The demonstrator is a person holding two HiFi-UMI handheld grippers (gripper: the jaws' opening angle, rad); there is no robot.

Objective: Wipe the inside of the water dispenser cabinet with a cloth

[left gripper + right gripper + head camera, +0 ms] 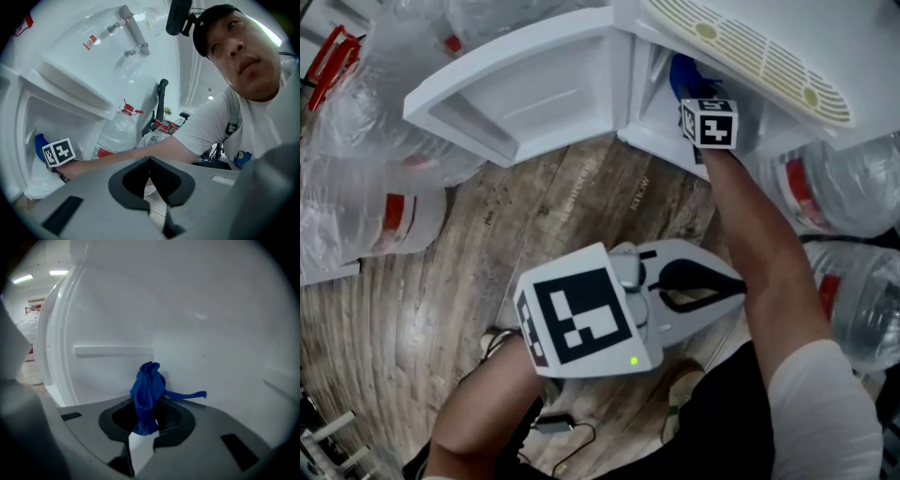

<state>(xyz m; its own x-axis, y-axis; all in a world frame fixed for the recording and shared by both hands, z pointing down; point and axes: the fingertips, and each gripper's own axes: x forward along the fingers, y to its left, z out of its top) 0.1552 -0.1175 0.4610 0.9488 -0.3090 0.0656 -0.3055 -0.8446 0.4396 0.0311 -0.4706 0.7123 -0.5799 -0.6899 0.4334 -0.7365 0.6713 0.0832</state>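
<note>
Right gripper (pixel 146 423): fingers are closed narrowly on a small, bunched blue fabric cloth (pixel 146 390), pinched at its lower fold. The upper part stands free above the fingers, and a thin tail trails off to the right. The gripper is reached into the white plastic water dispenser cabinet (pixel 211 333), whose door (pixel 525 103) stands open above the wooden floor (pixel 441 281). The cloth is close to the inner back wall, but contact cannot be confirmed.

Left gripper (pixel 150 161): fingers are together with nothing between them. It is held back near the person's body, well apart from the cabinet.

Assessment: the cloth appears light, soft and limp, so it will likely fold rather than push. A grip low on the bunch, as now, leaves a free pad for wiping. The loose tail may drag or snag on the inner ledge (pixel 112 351).
</note>
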